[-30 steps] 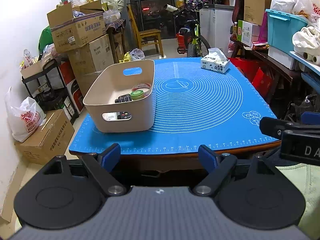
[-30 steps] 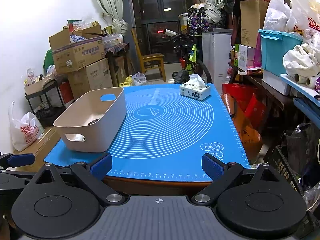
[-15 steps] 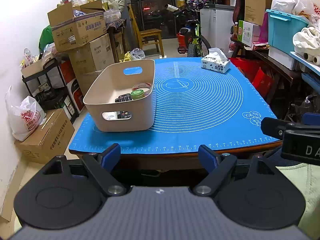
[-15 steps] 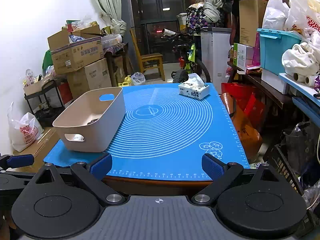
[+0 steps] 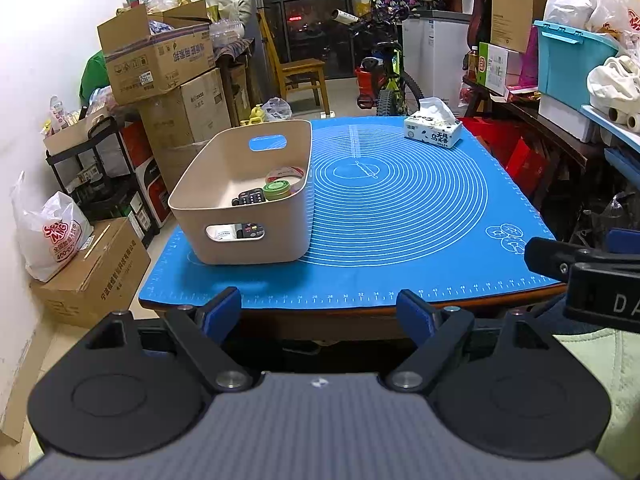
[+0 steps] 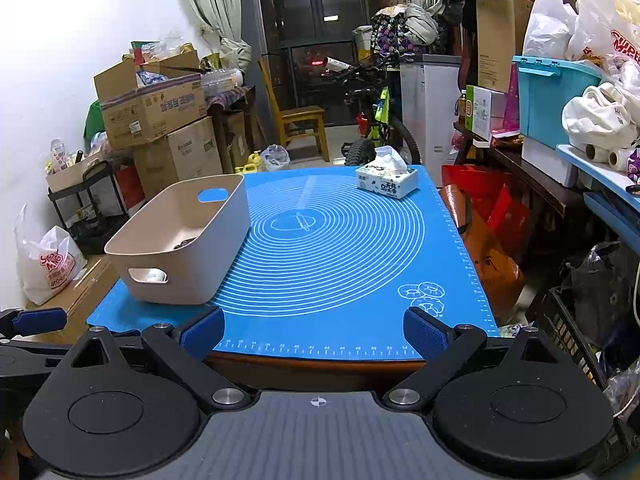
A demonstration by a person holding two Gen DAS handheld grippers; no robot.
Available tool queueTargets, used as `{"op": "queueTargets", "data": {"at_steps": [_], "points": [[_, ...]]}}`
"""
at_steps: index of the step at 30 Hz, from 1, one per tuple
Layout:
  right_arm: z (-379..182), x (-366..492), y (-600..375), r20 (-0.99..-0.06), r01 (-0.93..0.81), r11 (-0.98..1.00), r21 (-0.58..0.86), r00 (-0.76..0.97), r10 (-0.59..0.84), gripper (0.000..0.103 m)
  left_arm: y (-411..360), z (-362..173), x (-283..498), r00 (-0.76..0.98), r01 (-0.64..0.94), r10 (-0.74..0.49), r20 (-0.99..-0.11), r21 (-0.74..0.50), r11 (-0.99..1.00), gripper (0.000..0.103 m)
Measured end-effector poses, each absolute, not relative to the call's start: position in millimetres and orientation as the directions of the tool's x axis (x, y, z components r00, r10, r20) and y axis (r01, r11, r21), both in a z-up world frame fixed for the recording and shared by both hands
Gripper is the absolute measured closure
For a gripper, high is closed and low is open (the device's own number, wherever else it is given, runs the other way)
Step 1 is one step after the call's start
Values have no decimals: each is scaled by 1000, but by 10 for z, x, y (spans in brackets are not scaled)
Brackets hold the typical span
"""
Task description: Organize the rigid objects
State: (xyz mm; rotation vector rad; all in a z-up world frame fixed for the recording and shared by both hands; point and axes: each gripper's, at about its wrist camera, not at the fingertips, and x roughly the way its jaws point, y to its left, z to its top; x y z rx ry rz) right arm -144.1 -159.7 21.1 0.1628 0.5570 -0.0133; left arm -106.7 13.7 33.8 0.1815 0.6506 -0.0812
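Left gripper [image 5: 318, 312] at lower centre of its frame, jaws wide apart, empty, short of the counter [image 5: 360, 314] edge. Right gripper [image 6: 314, 332] likewise at lower centre, jaws spread, nothing between. Beyond, blue mat [image 5: 400, 208] covering the counter. Beige bin [image 5: 244, 204] at the mat's left side, left of centre in both frames, holding a remote [image 5: 250, 197], a green-lidded jar [image 5: 277, 190] and a tape roll [image 5: 285, 174]. Tissue box [image 5: 433, 130] at the mat's far right corner, well apart from the bin.
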Motion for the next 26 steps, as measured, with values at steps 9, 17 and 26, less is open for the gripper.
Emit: {"op": "queueTargets", "data": {"at_steps": [9, 17, 26], "points": [[211, -1443, -1602, -527, 57, 987, 150, 849, 32, 7, 137, 338, -1070, 794, 130, -17, -608, 142, 981, 18], [210, -1443, -1607, -527, 57, 987, 152, 849, 32, 7, 150, 348, -1068, 794, 129, -17, -608, 142, 981, 18], [208, -1442, -1614, -528, 56, 987, 152, 849, 33, 7, 172, 360, -1063, 796, 128, -17, -605, 140, 982, 18]]}}
